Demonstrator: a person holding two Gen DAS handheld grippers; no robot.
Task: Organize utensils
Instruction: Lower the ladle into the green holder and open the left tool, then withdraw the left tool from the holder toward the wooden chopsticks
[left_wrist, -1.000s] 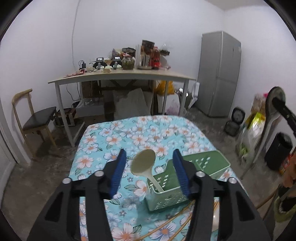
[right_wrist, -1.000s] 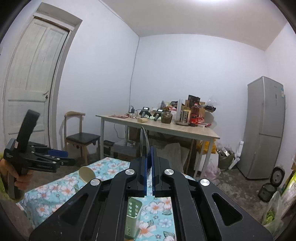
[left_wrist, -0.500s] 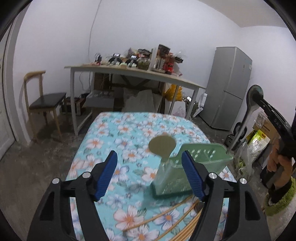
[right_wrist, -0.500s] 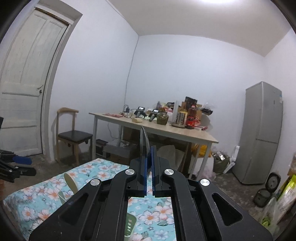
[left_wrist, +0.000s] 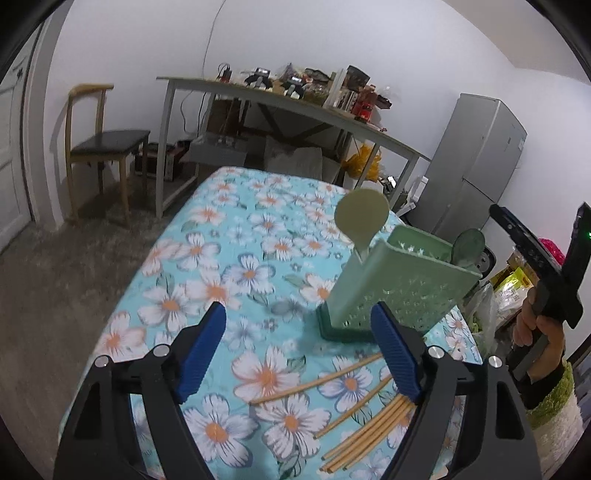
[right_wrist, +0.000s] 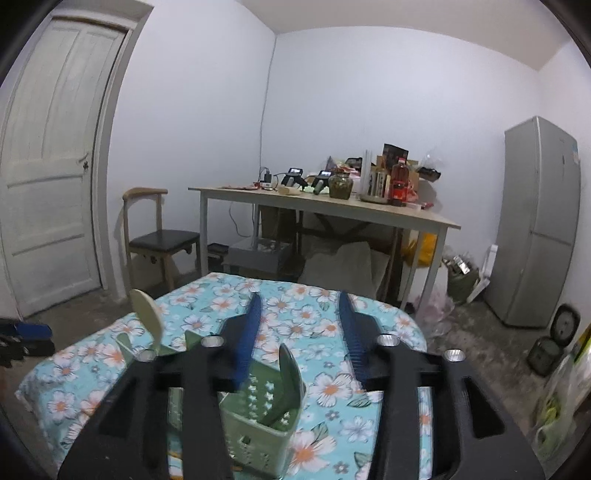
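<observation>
Wooden chopsticks (left_wrist: 354, 417) on the surface look light, stiff and prone to rolling, so I would pinch them mid-length with the left gripper (left_wrist: 299, 350), whose fingers, like the right gripper's (right_wrist: 301, 332), have just been opening and stand released and empty.

The table (left_wrist: 221, 229) is viewed steeply from the left wrist, nearly level from the right; the green basket (left_wrist: 402, 291) is shared.
</observation>
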